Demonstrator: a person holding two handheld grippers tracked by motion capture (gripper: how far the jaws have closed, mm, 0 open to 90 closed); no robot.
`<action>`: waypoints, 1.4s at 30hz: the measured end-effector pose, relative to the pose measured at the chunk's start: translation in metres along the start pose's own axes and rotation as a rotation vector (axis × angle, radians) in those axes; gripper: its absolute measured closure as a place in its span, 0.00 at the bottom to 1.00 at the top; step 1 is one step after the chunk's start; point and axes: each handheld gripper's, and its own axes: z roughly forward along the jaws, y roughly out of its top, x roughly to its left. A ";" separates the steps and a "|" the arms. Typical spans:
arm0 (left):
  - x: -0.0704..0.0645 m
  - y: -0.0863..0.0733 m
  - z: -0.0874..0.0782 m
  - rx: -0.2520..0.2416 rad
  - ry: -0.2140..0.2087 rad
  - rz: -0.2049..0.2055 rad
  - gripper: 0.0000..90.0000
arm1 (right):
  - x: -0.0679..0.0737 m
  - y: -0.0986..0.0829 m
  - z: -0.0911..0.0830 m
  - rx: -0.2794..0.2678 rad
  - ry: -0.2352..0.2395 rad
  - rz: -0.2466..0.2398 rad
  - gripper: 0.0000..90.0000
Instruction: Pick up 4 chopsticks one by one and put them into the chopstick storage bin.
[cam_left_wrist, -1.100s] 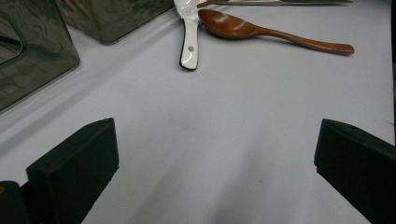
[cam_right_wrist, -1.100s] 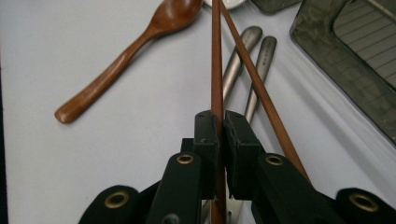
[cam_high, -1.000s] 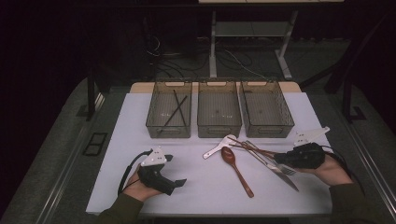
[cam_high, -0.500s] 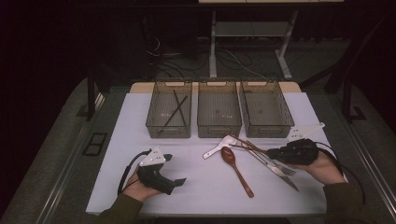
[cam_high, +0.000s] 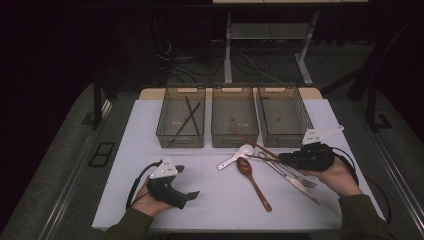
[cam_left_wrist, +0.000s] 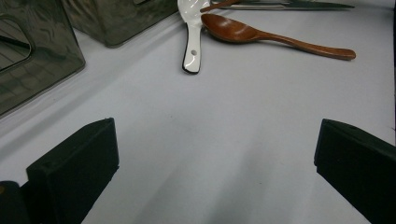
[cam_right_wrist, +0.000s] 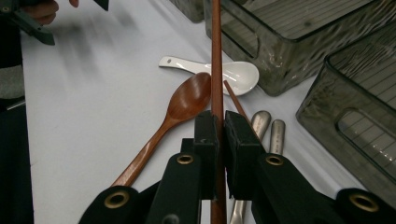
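My left gripper (cam_high: 192, 194) and right gripper (cam_high: 285, 158) are black, each topped by a pale grey three-cornered plate, trailing black cables; brass-coloured rivets stud the jaws' arms. My sleeves (cam_high: 361, 216) are olive.

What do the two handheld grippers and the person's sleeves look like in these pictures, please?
Both are black pistol-shaped tools. The left gripper and the right gripper each carry a pale grey three-cornered plate on top and trail a black cable. Their jaws are flat black blocks; the right gripper view shows brass-coloured rivets on the linkage. The sleeves are dark olive green.
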 end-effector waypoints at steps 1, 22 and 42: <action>0.000 0.000 0.000 0.000 -0.001 -0.002 0.00 | 0.001 0.002 0.000 -0.003 -0.004 0.001 0.93; 0.000 0.000 0.002 0.004 0.001 0.005 0.00 | 0.002 0.042 0.016 -0.010 -0.081 0.043 0.93; 0.000 0.001 0.001 -0.024 0.000 0.001 0.00 | 0.008 0.108 0.064 0.030 -0.109 0.063 0.93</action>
